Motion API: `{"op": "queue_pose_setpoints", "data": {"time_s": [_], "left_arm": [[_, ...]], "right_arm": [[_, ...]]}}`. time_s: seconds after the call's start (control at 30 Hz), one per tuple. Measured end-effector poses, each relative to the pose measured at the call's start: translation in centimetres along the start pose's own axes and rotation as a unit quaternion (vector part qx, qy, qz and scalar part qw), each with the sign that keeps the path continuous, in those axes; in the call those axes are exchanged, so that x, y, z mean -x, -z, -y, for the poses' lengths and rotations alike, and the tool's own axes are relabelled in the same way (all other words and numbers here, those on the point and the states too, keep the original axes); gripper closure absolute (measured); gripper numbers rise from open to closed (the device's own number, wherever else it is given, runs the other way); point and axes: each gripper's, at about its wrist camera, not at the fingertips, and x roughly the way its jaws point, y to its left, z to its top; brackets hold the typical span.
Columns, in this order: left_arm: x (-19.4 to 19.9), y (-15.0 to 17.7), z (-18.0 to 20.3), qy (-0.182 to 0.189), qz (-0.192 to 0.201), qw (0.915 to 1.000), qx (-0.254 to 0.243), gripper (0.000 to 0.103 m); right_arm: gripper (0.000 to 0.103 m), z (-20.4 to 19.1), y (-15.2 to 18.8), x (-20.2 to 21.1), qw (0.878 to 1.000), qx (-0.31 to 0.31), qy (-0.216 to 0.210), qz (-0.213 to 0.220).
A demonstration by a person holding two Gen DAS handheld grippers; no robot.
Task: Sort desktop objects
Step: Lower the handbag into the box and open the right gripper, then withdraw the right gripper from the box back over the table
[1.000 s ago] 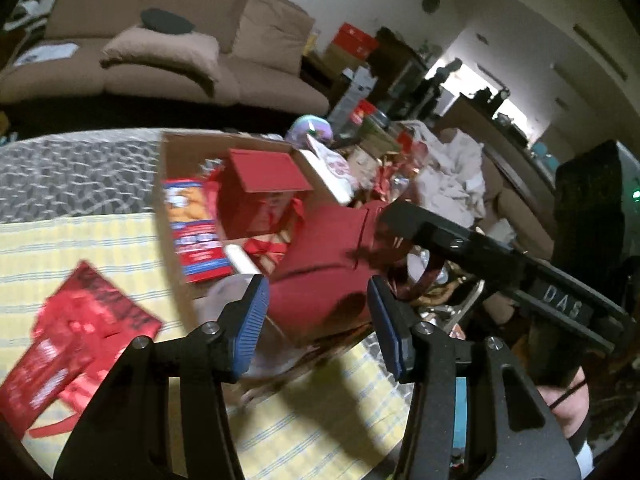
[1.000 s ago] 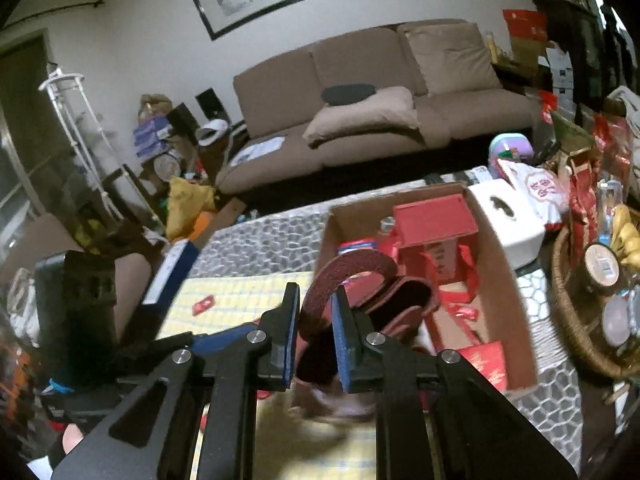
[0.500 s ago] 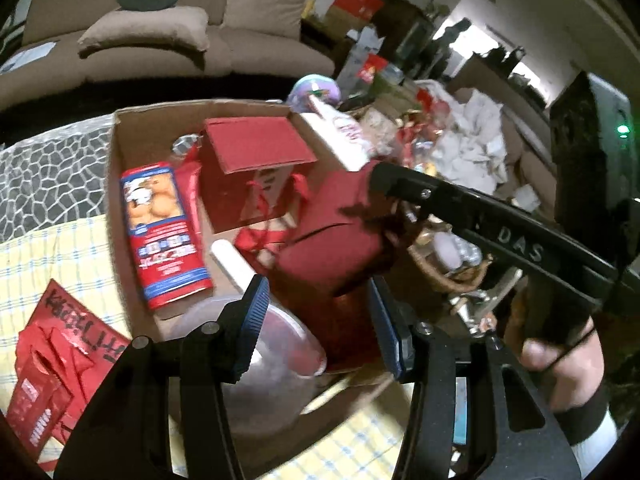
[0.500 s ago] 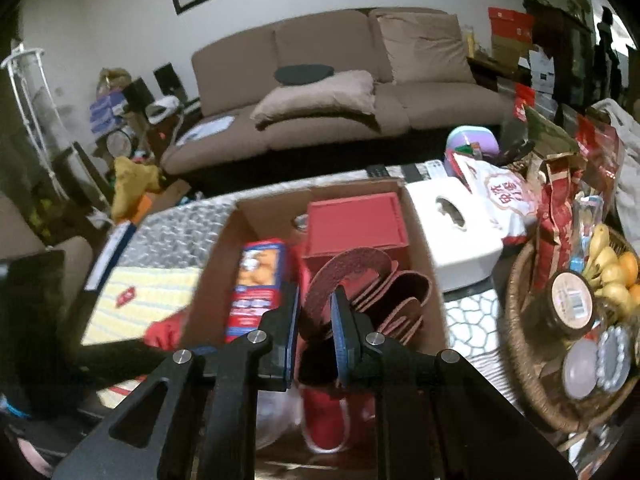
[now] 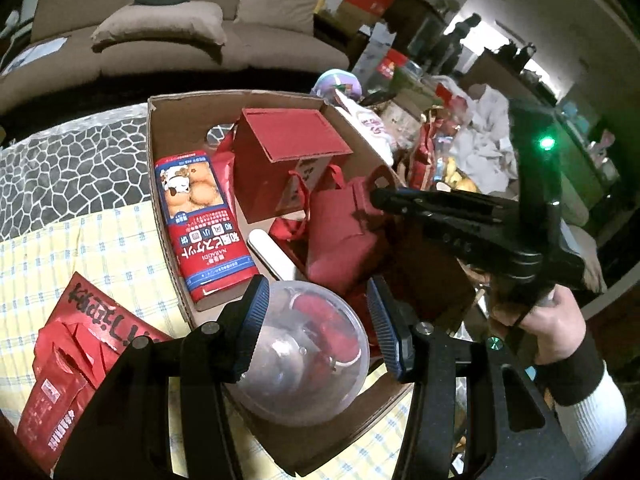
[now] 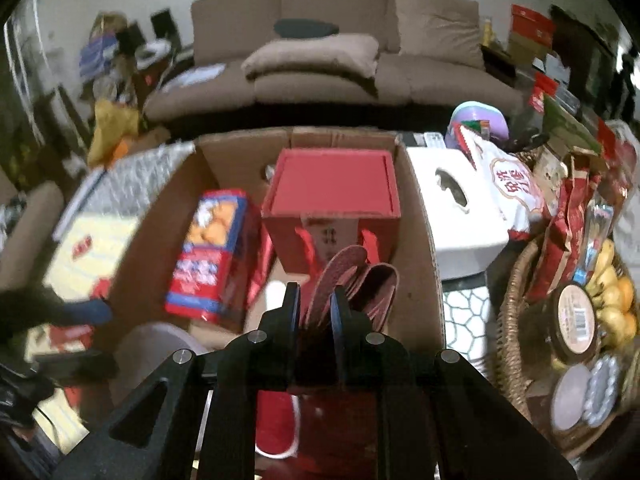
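My left gripper (image 5: 316,324) is shut on a clear plastic bowl (image 5: 300,354) with red items inside, held over the near corner of the open cardboard box (image 5: 160,148). My right gripper (image 6: 316,304) is shut on the handle of a dark red paper gift bag (image 6: 352,276), which hangs over the box's right side; the bag also shows in the left wrist view (image 5: 344,232). The box holds a biscuit packet (image 5: 200,220) and a red gift box (image 5: 288,160).
Red paper bags (image 5: 80,356) lie on the yellow checked cloth (image 5: 104,248) left of the box. A white tissue box (image 6: 460,216) and a wicker basket (image 6: 516,300) of snacks and fruit stand to the right. A sofa (image 6: 328,60) is behind.
Both grippers moved forward from over the yellow cloth to over the box. The red bag now hangs lower inside the box, and the bowl sits over the box's near corner.
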Motion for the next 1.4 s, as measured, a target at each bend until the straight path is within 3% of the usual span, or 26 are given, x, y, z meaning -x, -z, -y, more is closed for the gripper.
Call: {"op": "queue_pose_setpoints", "data": {"time_s": [0.27,0.47,0.67,0.77,0.9,1.0,1.2,1.4], "left_arm": [[-0.1,0.5,-0.1,0.001,-0.005,1.0000,0.000,0.056],[0.2,0.7,-0.5,-0.005,-0.008,0.9999,0.004,0.056],[1.1,1.0,-0.8,-0.020,-0.007,0.9998,0.006,0.047],[1.4,1.2,-0.6,-0.026,-0.009,0.9996,0.006,0.047],[2.0,1.6,-0.4,-0.036,-0.014,0.9992,0.005,0.039],[2.8,2.0,-0.1,-0.047,-0.015,0.9988,0.001,0.027],[4.4,3.6,0.1,-0.062,-0.016,0.9979,0.003,0.014],[6.3,5.1,-0.2,-0.076,-0.013,0.9970,0.008,0.009]], "right_arm": [[0.089,-1.4,-1.9,0.2,0.995,0.073,0.067,-0.006],[0.088,-0.5,-1.9,0.4,0.997,0.047,0.066,-0.020],[0.088,1.1,-0.5,0.7,0.999,-0.012,0.043,-0.027],[0.087,1.0,-0.1,1.4,0.999,-0.019,0.042,-0.025],[0.084,0.5,0.4,2.4,0.999,-0.024,0.038,-0.022],[0.071,-0.1,0.9,3.4,0.999,-0.026,0.034,-0.019],[0.049,-2.3,2.6,4.6,0.999,-0.024,0.022,-0.023],[0.032,-4.0,3.9,5.7,0.999,-0.033,0.010,-0.021]]}}
